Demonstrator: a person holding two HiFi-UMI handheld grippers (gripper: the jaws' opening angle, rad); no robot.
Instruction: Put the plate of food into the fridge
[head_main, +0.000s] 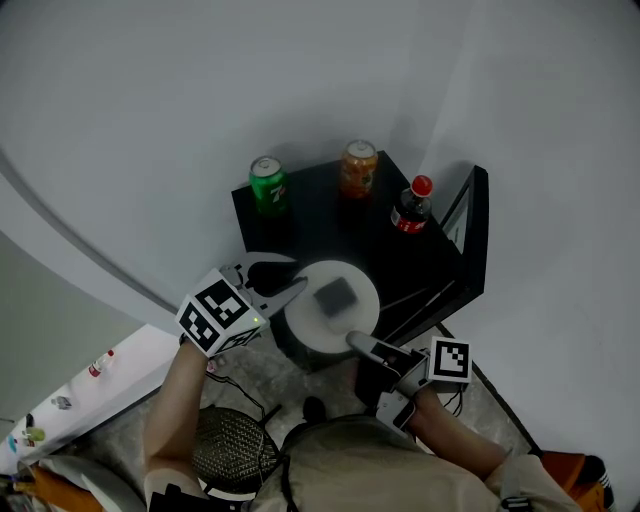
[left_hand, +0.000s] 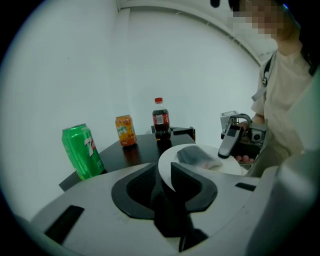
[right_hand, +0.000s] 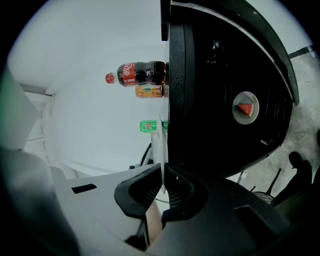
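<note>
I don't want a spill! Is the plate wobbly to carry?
Maybe. The plate looks flat and smooth, so the food could slide if tilted. It seems stiff: the right claw pinches only its rim.

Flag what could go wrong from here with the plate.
1. Only the right gripper pinches the plate, and only at its thin rim. The left gripper has its jaws apart around the rim, so the plate may tip.
2. The food lies uncovered on it and could slide off.
</note>
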